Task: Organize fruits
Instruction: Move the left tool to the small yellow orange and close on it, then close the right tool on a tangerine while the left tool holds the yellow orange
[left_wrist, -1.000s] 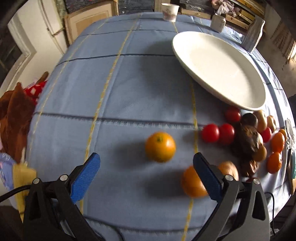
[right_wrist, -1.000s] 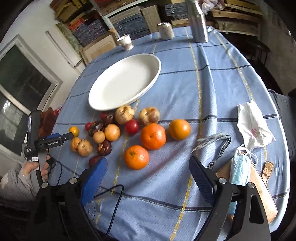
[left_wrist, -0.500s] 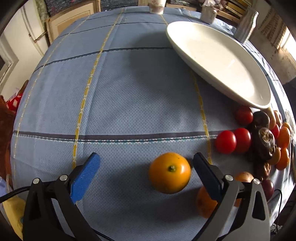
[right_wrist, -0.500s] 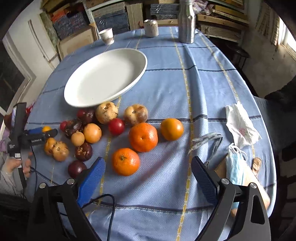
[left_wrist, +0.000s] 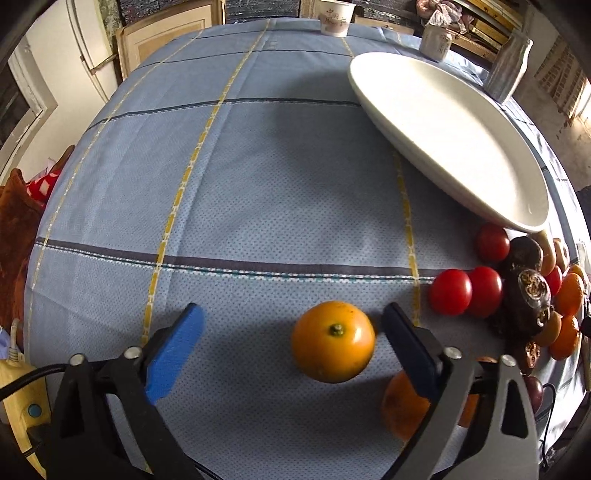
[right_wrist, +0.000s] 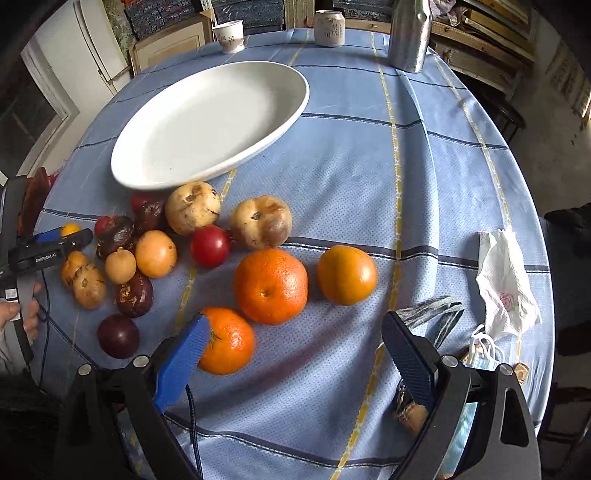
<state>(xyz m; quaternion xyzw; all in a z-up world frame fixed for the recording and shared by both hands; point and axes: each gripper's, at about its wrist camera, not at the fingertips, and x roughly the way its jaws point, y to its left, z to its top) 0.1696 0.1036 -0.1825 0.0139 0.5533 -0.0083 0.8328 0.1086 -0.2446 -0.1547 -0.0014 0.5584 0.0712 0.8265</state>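
My left gripper (left_wrist: 291, 332) is open, and a small yellow-orange fruit (left_wrist: 333, 341) lies on the tablecloth between its fingertips, closer to the right pad. Red tomatoes (left_wrist: 450, 291) and dark fruits (left_wrist: 526, 295) lie to its right. The white oval plate (left_wrist: 443, 122) is empty at the far right. My right gripper (right_wrist: 291, 339) is open and empty above three oranges: one (right_wrist: 227, 339) by its left pad, one (right_wrist: 271, 286) ahead, one (right_wrist: 346, 275) to the right. The plate (right_wrist: 210, 122) lies beyond the fruit pile. The left gripper (right_wrist: 55, 240) shows at the far left.
A paper cup (right_wrist: 229, 35), a can (right_wrist: 328, 22) and a metal bottle (right_wrist: 410, 33) stand at the table's far edge. A crumpled tissue (right_wrist: 506, 284), a face mask (right_wrist: 484, 354) and a strap (right_wrist: 432, 314) lie at the right. A cable (right_wrist: 192, 424) runs under my right gripper.
My left gripper has moved forward so the yellow-orange fruit now lies between its fingertips. My right gripper has moved forward and lower toward the three oranges. Both stay open.
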